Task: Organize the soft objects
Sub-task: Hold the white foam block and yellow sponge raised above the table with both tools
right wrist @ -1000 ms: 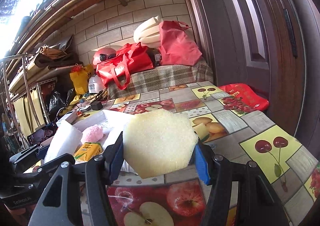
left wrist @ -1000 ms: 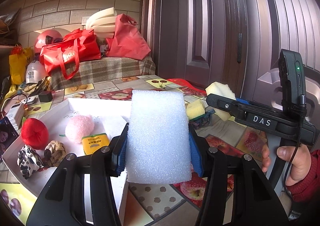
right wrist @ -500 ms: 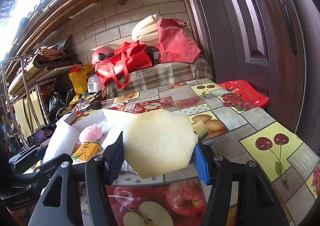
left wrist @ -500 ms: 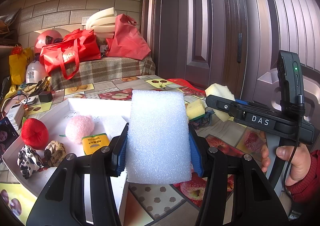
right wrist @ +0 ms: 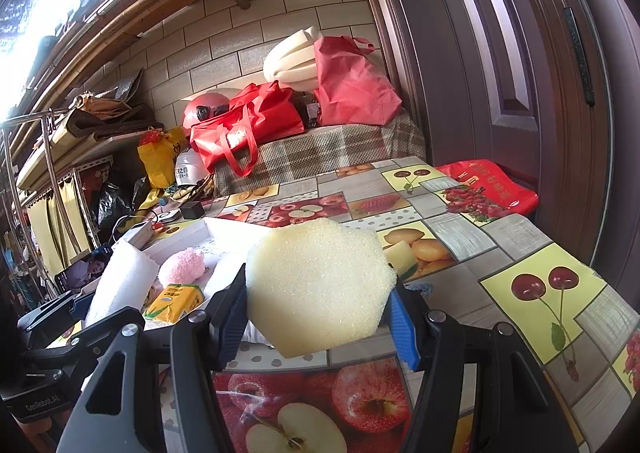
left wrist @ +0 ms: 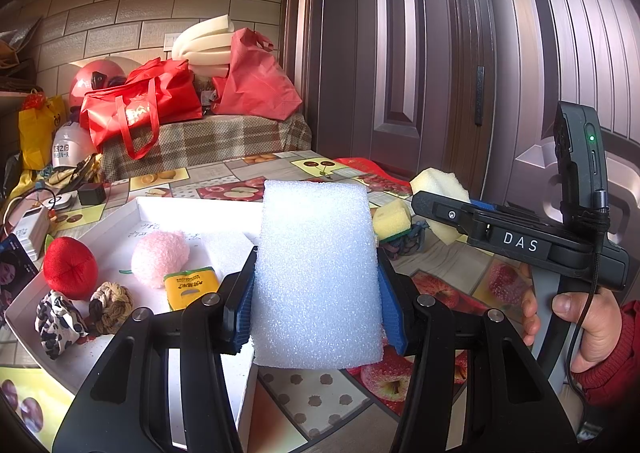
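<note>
My left gripper (left wrist: 316, 305) is shut on a white foam block (left wrist: 316, 273) and holds it upright above the near right edge of the white tray (left wrist: 192, 209). My right gripper (right wrist: 318, 313) is shut on a pale yellow hexagonal sponge (right wrist: 316, 285) above the table, to the right of the tray (right wrist: 192, 229). In the tray lie a pink pompom (left wrist: 160, 257), a red plush ball (left wrist: 70, 267), a yellow packet (left wrist: 190, 285), a knotted rope ball (left wrist: 110, 305) and a spotted scrunchie (left wrist: 56, 323). The white foam block also shows in the right wrist view (right wrist: 124, 281).
A yellow-green scouring sponge (left wrist: 392, 219) on a dark cloth lies on the fruit-patterned tablecloth (right wrist: 540, 293) right of the tray. A charger (left wrist: 91, 193), a phone and cables lie at the table's left. Red bags (left wrist: 140, 109) sit on a plaid bench behind. A door stands right.
Almost nothing has changed. Both grippers keep their hold; the right gripper has drifted very slightly.
</note>
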A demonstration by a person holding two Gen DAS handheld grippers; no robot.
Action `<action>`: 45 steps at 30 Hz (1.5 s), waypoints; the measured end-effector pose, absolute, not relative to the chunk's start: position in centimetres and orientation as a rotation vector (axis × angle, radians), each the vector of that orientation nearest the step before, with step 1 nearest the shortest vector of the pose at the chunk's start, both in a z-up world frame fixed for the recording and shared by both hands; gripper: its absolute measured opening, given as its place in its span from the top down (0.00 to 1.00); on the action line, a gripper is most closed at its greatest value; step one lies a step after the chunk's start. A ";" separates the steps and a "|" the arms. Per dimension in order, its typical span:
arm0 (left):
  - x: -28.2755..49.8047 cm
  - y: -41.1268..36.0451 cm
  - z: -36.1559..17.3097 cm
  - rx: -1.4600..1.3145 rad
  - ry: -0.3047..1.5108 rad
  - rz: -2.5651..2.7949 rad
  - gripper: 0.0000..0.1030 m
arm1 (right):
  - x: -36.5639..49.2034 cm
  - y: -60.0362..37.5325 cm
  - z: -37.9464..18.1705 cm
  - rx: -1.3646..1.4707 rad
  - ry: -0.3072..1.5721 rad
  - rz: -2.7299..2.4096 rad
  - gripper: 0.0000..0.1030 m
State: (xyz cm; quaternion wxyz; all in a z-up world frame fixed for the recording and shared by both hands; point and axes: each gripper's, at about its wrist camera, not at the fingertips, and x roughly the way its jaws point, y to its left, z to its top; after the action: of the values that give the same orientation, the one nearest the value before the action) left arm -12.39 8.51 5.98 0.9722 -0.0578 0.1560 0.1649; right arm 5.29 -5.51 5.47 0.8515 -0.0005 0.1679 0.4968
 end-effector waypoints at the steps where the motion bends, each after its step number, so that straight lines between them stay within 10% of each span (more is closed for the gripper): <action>1: -12.4 8.5 6.0 -0.117 0.315 0.332 0.50 | 5.4 -5.5 5.5 -0.002 0.353 1.046 0.40; 45: -12.8 9.0 6.1 -0.125 0.308 0.350 0.50 | 5.5 -5.5 5.6 -0.002 0.358 1.046 0.40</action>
State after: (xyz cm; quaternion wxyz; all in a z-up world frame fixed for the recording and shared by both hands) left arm -12.76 9.02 6.06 0.9711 -0.0619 0.1523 0.1731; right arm 5.54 -5.46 5.61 0.8510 -0.0010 0.1699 0.4969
